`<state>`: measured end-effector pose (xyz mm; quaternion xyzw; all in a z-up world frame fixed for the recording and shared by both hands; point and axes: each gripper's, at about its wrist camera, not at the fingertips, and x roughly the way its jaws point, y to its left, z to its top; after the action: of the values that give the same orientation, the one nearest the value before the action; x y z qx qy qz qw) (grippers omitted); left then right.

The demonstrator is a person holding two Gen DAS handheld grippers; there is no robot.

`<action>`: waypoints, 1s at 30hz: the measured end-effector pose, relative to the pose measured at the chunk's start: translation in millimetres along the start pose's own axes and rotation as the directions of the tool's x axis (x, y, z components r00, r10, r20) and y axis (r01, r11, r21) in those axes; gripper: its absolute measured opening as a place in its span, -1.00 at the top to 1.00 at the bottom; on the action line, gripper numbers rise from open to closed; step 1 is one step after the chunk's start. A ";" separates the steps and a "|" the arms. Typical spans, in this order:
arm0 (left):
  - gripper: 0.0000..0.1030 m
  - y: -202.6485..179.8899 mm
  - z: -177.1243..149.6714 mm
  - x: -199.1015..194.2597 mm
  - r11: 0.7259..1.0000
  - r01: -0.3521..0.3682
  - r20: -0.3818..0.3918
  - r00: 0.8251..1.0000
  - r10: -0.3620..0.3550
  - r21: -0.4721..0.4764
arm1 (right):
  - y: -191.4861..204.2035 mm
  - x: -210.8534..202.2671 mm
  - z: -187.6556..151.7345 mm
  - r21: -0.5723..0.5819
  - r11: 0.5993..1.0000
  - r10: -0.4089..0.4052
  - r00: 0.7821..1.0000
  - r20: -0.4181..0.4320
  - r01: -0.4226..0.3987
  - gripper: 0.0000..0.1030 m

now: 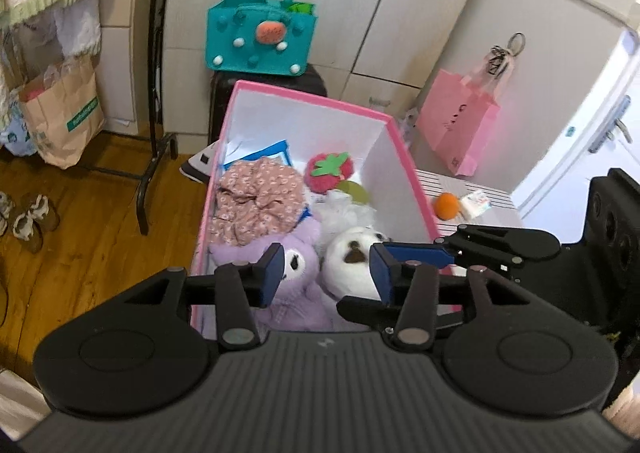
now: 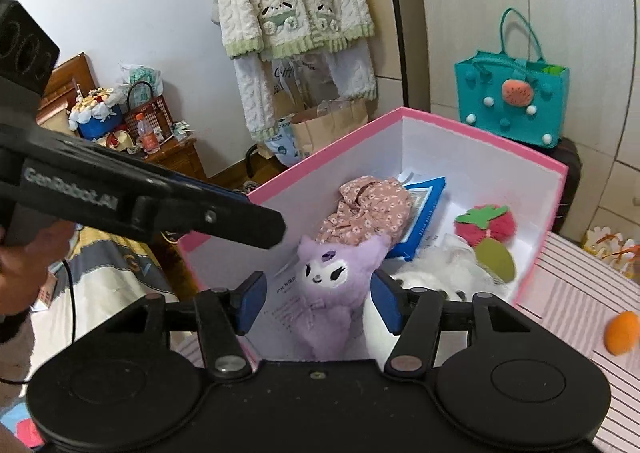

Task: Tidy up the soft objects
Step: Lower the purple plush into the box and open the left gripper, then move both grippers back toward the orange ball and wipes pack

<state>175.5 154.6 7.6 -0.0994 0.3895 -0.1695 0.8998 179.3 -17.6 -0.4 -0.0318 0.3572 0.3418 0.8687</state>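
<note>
A pink box (image 1: 404, 141) with white inside walls (image 2: 480, 151) holds a purple plush (image 1: 296, 293) (image 2: 332, 285), a white plush (image 1: 352, 265) (image 2: 380, 325), a floral pink cloth (image 1: 258, 201) (image 2: 372, 209), a red strawberry puff (image 1: 330, 173) (image 2: 486, 225), a white mesh puff (image 1: 348, 213) and a blue packet (image 2: 424, 213). My left gripper (image 1: 326, 273) is open and empty above the box's near end. My right gripper (image 2: 318, 301) is open and empty above the purple plush. The right gripper's body also shows in the left wrist view (image 1: 500, 249).
An orange ball (image 1: 447, 206) (image 2: 622, 333) and a small white packet (image 1: 476, 204) lie on the striped surface (image 2: 568, 301) right of the box. A teal bag (image 1: 260, 37), a pink bag (image 1: 460, 129), a paper bag (image 1: 60, 113) and a clothes rack (image 1: 156, 93) stand around.
</note>
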 end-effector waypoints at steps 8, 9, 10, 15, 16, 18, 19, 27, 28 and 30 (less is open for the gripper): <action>0.03 -36.6 -9.6 -33.0 0.997 0.014 0.027 1.000 -0.017 0.077 | 5.5 -47.1 -13.4 -0.010 0.996 -0.086 0.996 0.026 0.086 -0.23; 0.01 -41.1 -11.6 -37.1 0.996 0.014 0.030 0.999 -0.016 0.088 | 6.8 -55.1 -15.4 -0.019 0.996 -0.091 0.995 0.036 0.092 -0.23; -0.02 -46.7 -13.2 -41.2 0.995 0.011 0.034 0.999 -0.015 0.100 | 8.1 -63.4 -17.2 -0.030 0.995 -0.095 0.995 0.044 0.096 -0.23; -0.10 -73.4 -21.1 -55.4 0.986 0.006 0.036 0.999 -0.012 0.169 | 9.3 -99.2 -26.0 -0.060 0.991 -0.114 0.992 0.045 0.116 -0.23; -0.14 -78.7 -23.0 -57.7 0.983 0.013 0.038 0.999 -0.020 0.185 | 8.6 -105.7 -28.2 -0.062 0.991 -0.118 0.992 0.041 0.120 -0.23; -0.17 -87.9 -29.6 -61.6 0.978 0.024 0.051 0.998 -0.035 0.208 | 5.8 -119.5 -34.4 -0.065 0.990 -0.122 0.992 0.036 0.124 -0.23; -0.17 -93.7 -33.3 -62.1 0.974 0.031 0.056 0.997 -0.045 0.223 | 3.5 -125.5 -37.3 -0.061 0.990 -0.123 0.992 0.038 0.125 -0.23; -0.21 -134.1 -45.6 -48.7 0.951 0.125 0.044 0.989 -0.143 0.284 | -23.0 -167.0 -66.0 0.006 0.984 -0.180 0.981 0.076 0.180 -0.23; -0.22 -138.4 -45.3 -44.7 0.948 0.132 0.038 0.988 -0.149 0.290 | -28.4 -171.5 -70.5 0.020 0.982 -0.190 0.979 0.076 0.189 -0.23; -0.22 -146.8 -45.5 -37.6 0.942 0.148 0.027 0.986 -0.163 0.302 | -40.0 -178.6 -79.7 0.046 0.977 -0.212 0.975 0.074 0.209 -0.23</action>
<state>84.5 31.3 47.5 0.0030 0.3271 -0.2943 0.8980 64.9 -174.1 47.5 -0.0394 0.3240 0.2420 0.9137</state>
